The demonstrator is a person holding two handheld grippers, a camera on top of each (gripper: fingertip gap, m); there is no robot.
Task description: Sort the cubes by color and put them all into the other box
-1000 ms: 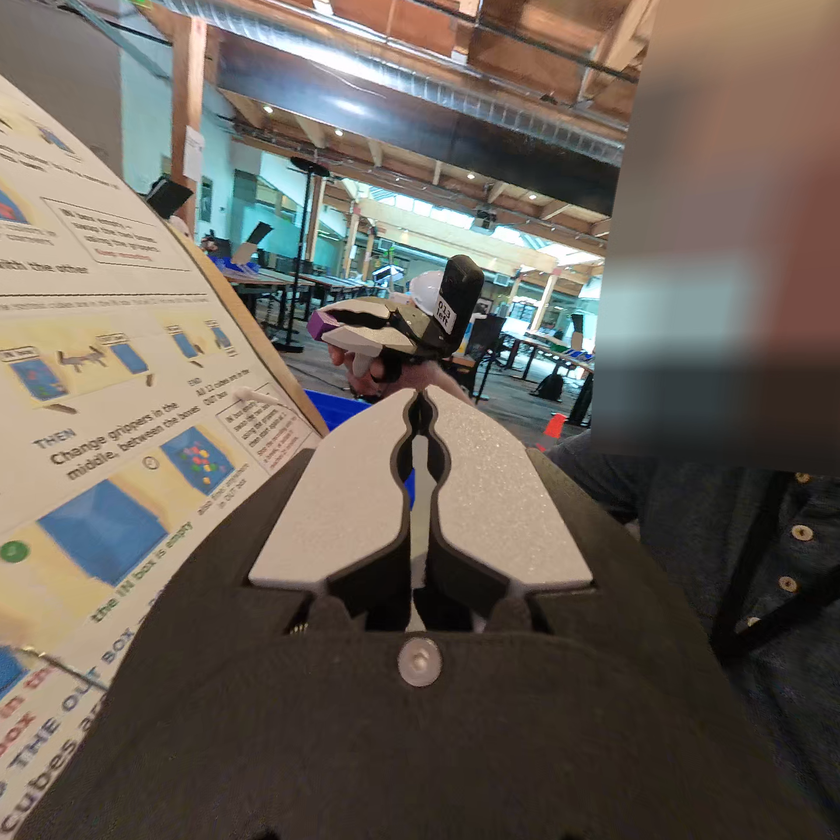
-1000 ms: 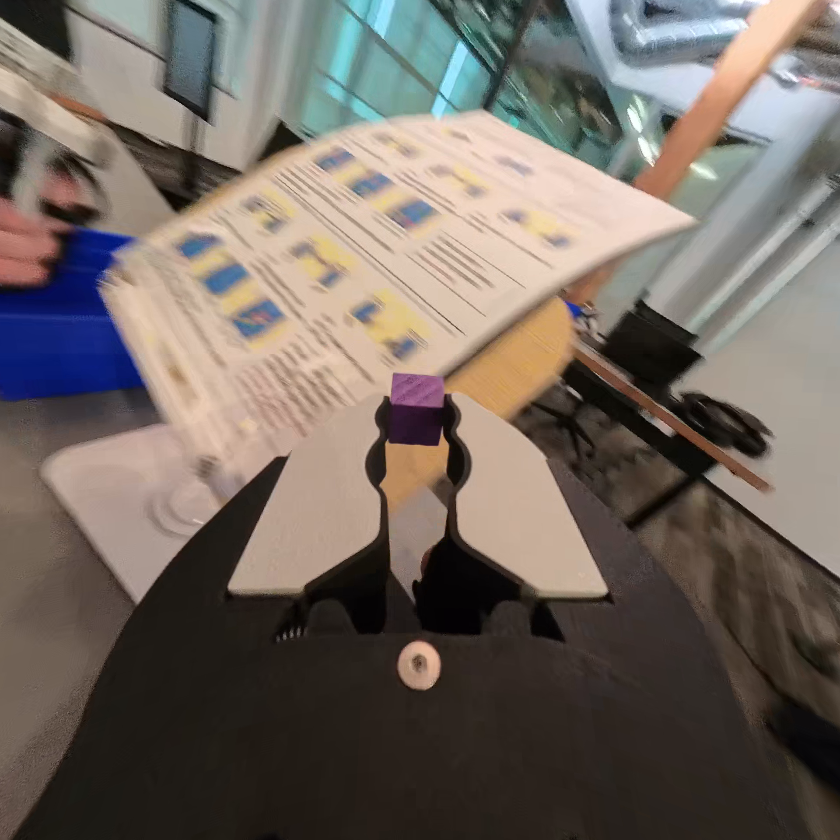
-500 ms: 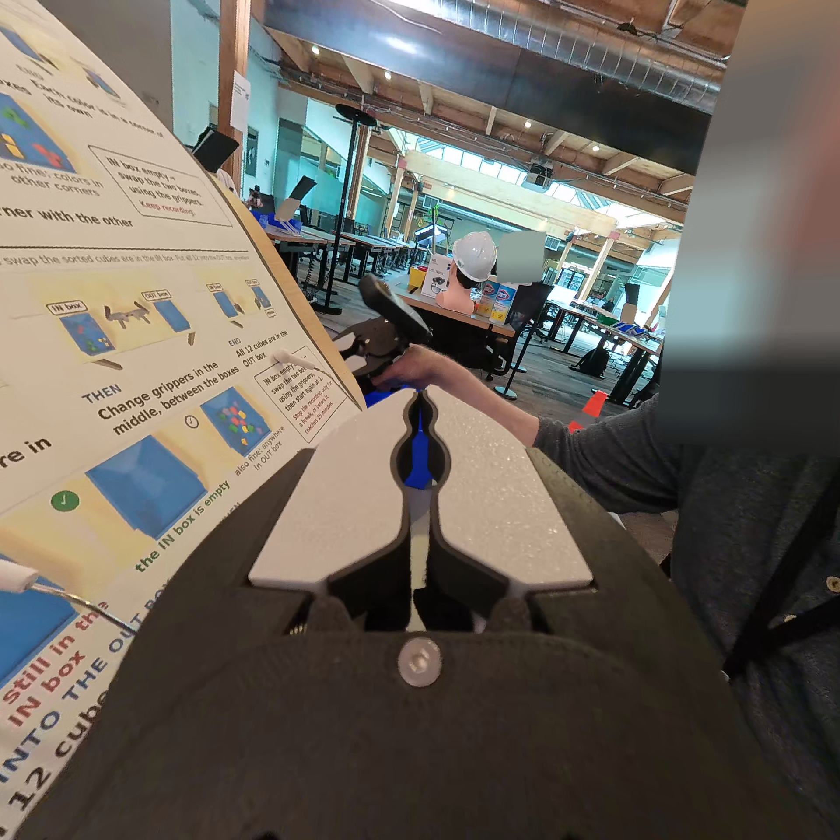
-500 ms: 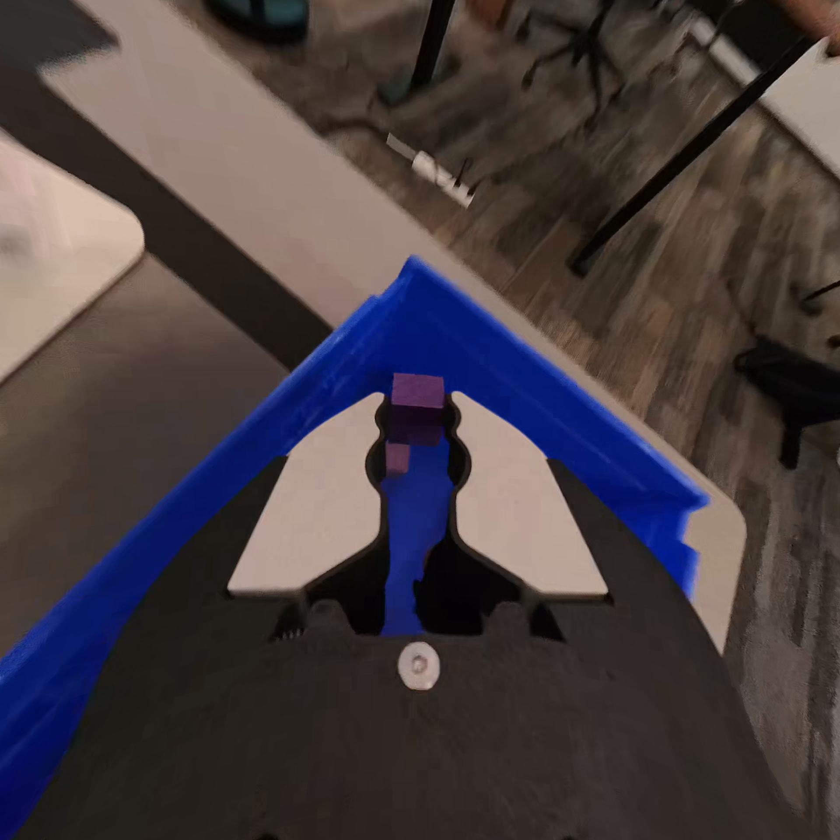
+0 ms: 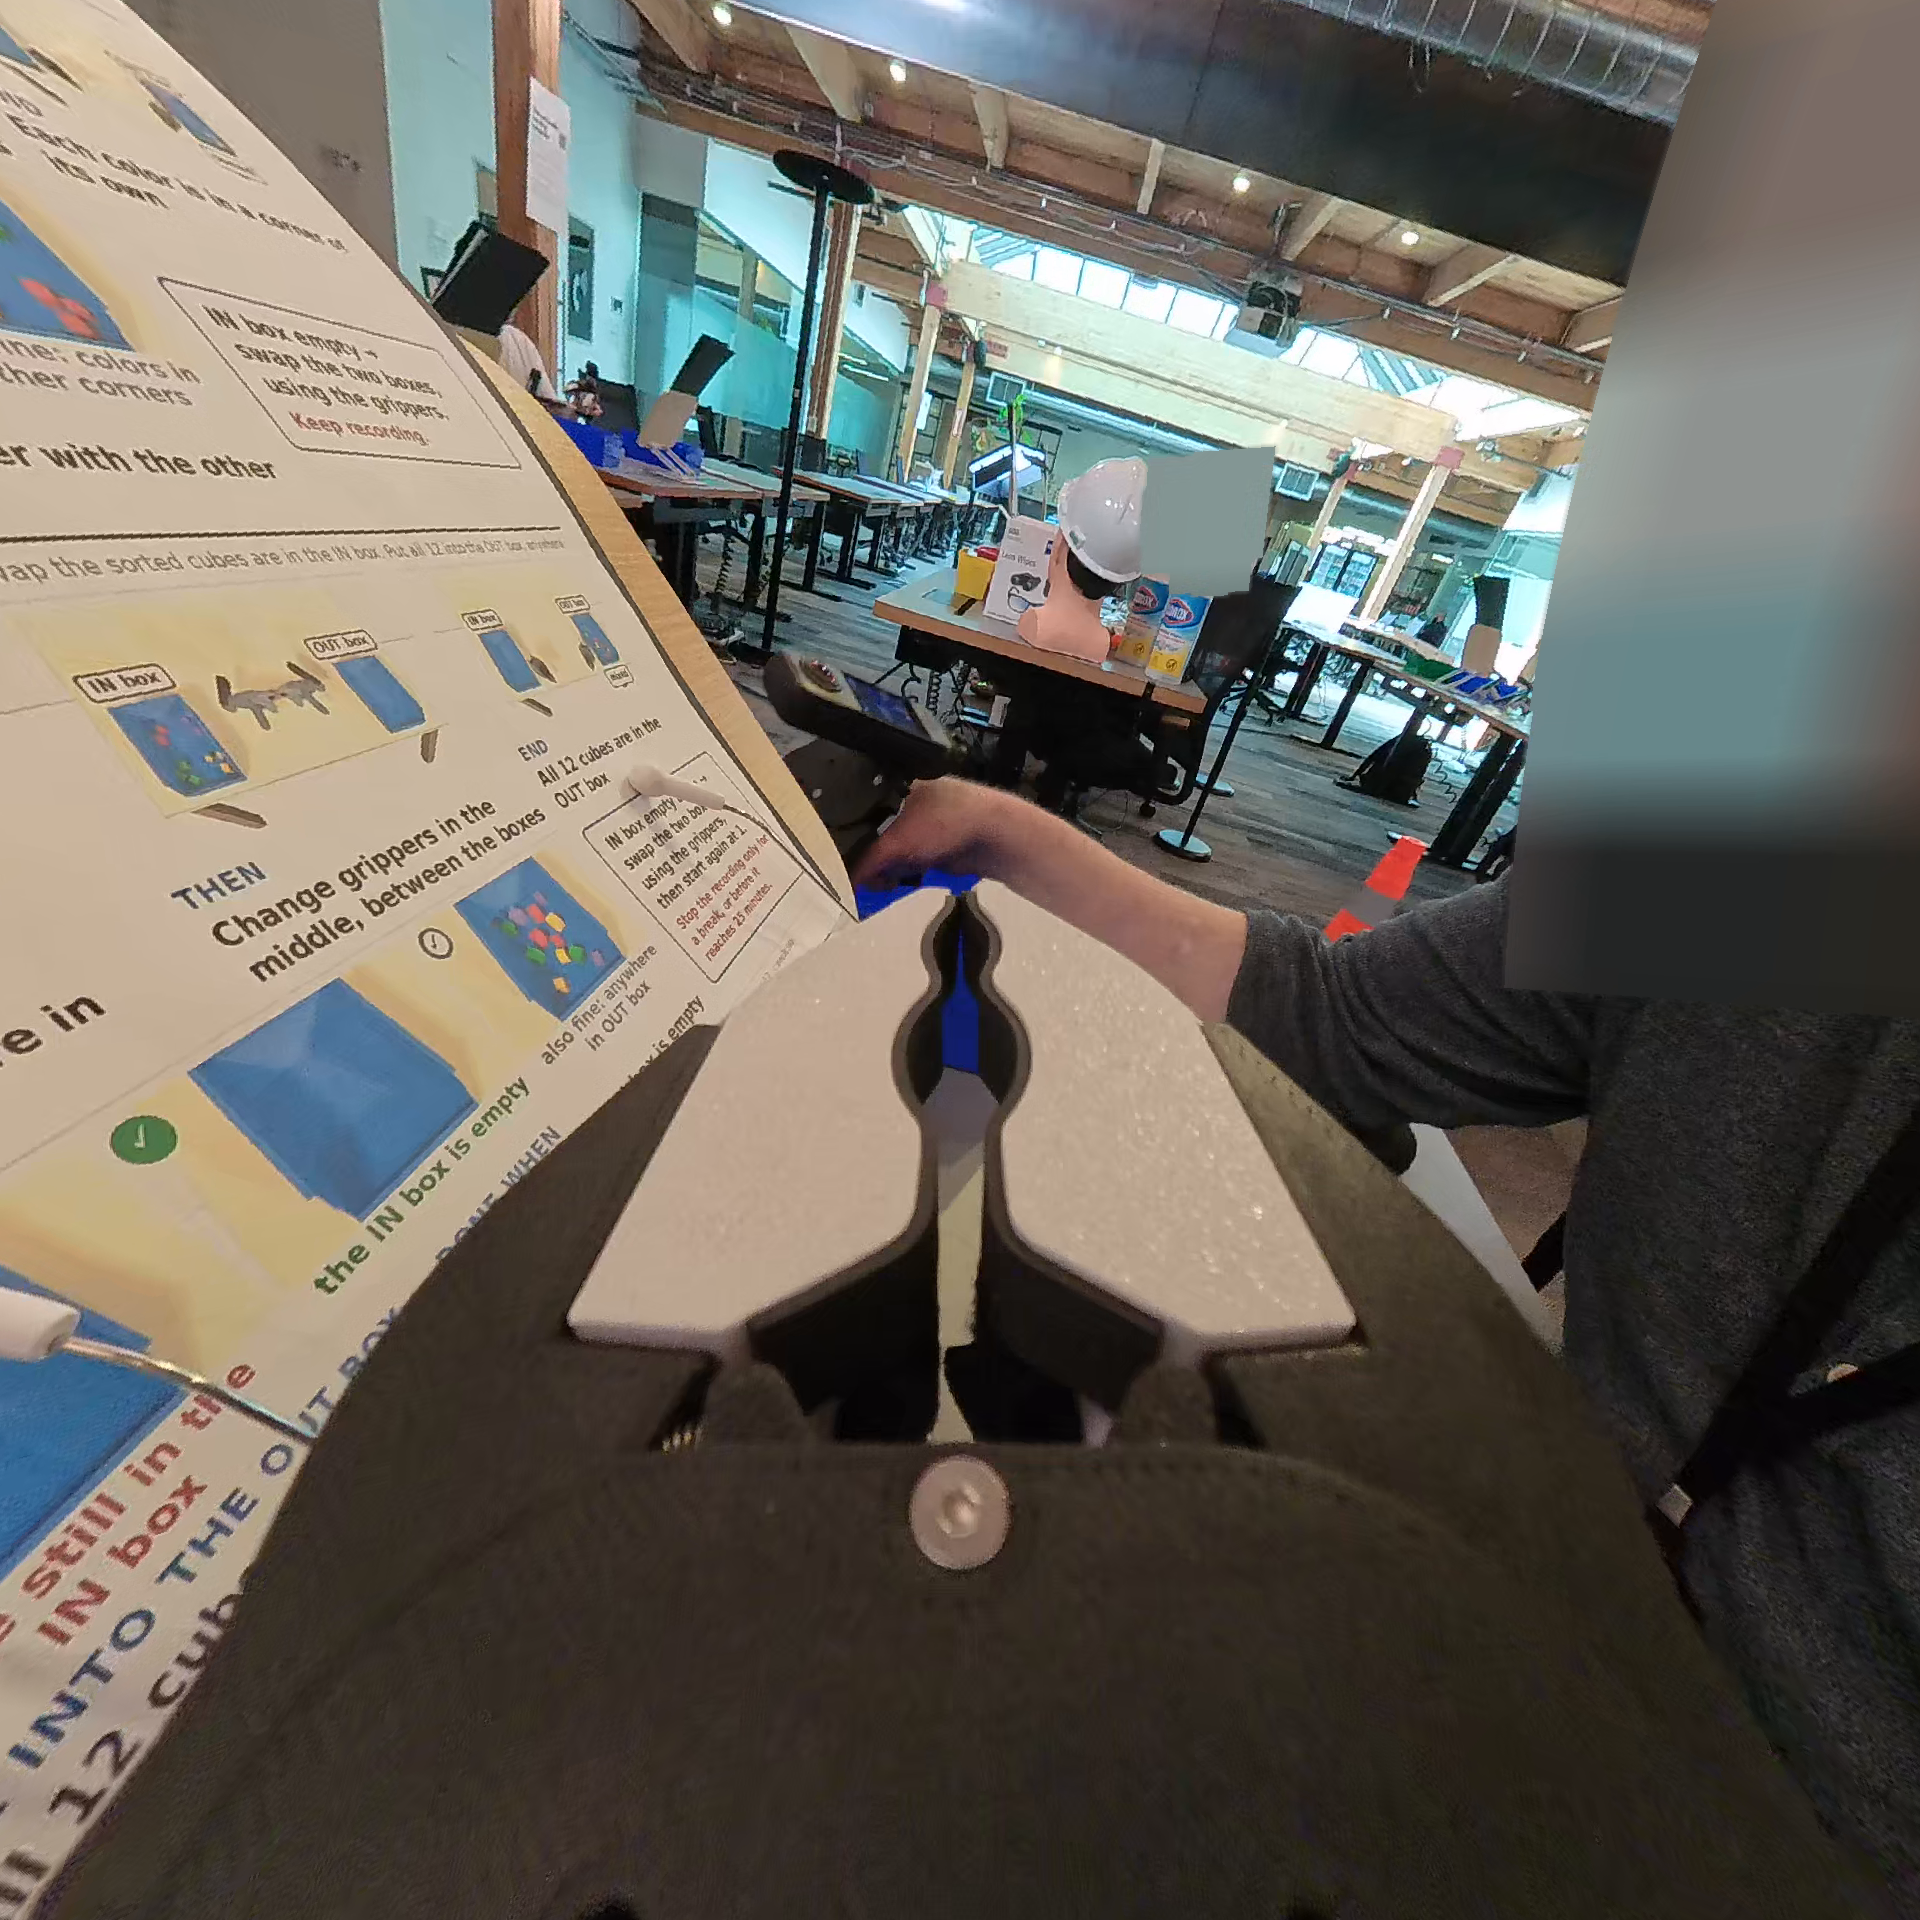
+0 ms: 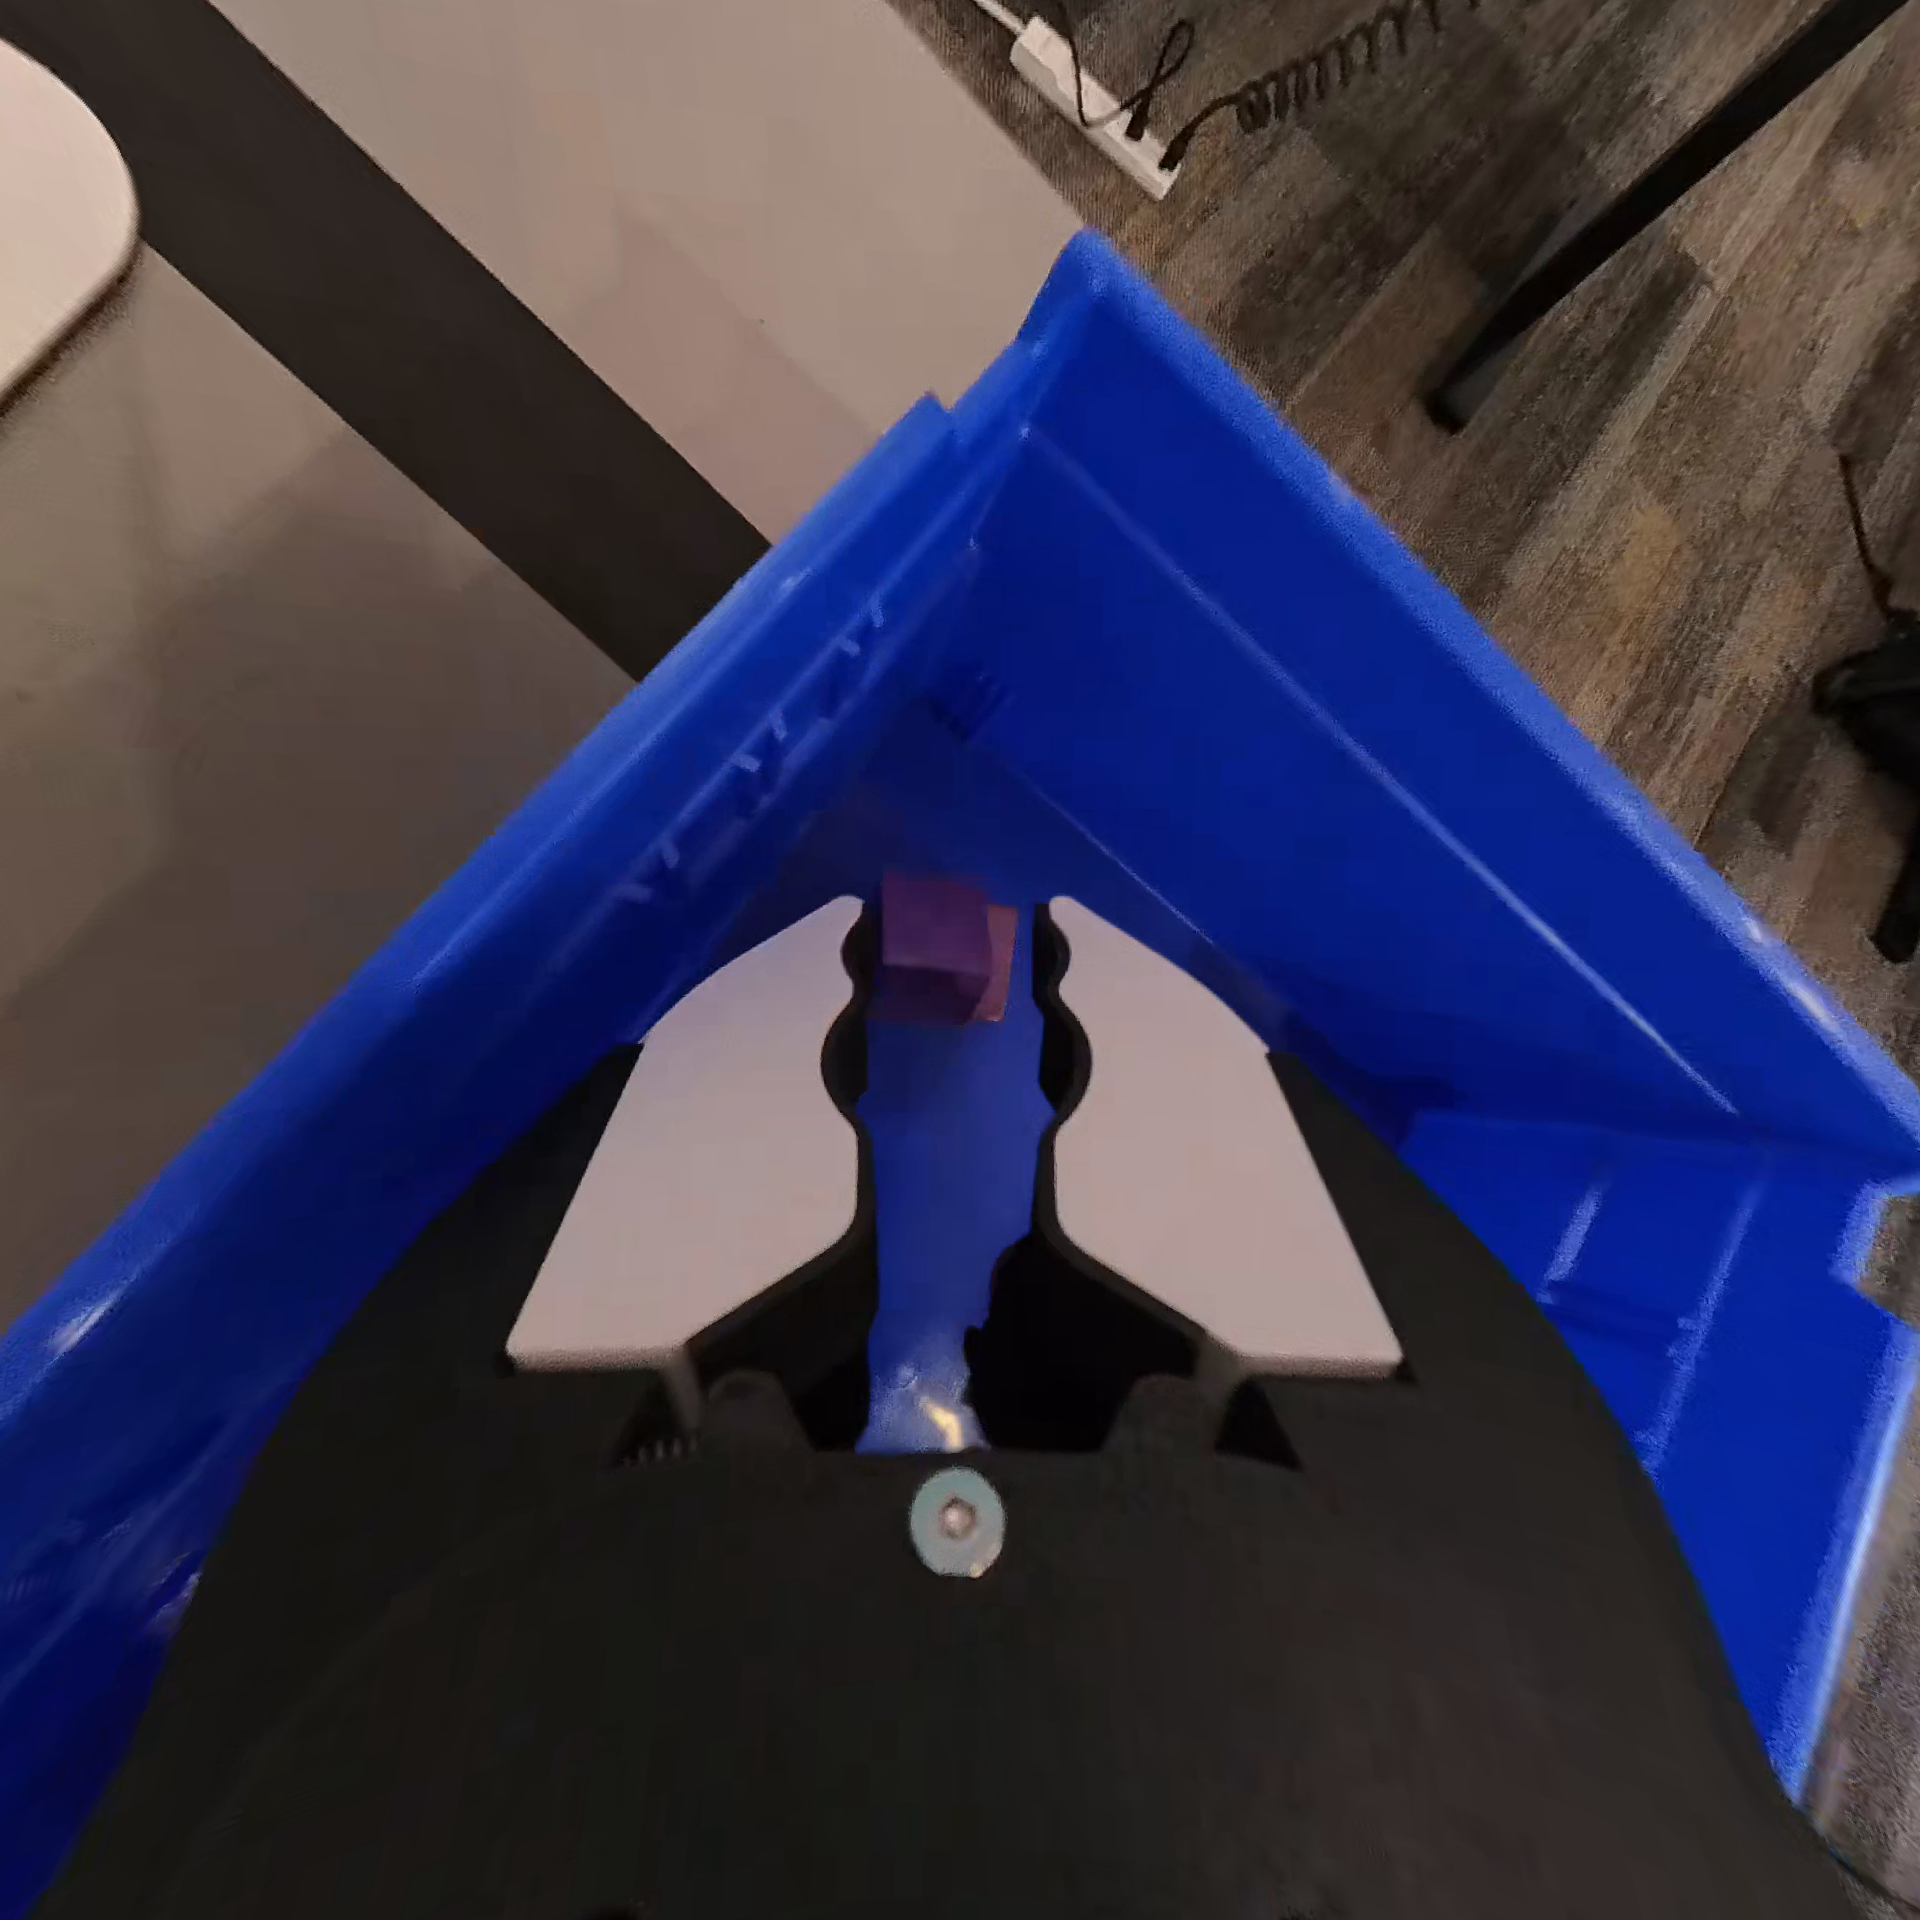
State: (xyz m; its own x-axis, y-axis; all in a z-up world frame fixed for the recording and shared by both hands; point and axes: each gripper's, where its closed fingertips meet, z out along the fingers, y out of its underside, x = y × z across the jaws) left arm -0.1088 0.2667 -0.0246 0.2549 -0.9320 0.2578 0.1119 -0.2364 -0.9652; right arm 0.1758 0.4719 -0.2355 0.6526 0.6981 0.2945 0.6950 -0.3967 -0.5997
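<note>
The right tongs [image 6: 951,940] hang inside a corner of the blue box [image 6: 1299,665], low over its floor. A purple cube [image 6: 930,961] sits between the fingertips; there is a blue gap between the cube and the right finger [image 6: 1164,1143], so the jaws stand released and the cube looks let go, in or just above that corner. Whether it touches the left finger cannot be told. No other cube shows in this corner, so this judges as an early purple delivery; how many cubes remain elsewhere is out of sight. The left tongs [image 5: 958,906] are clenched on nothing, raised beside the instruction sheet [image 5: 312,623], idle
</note>
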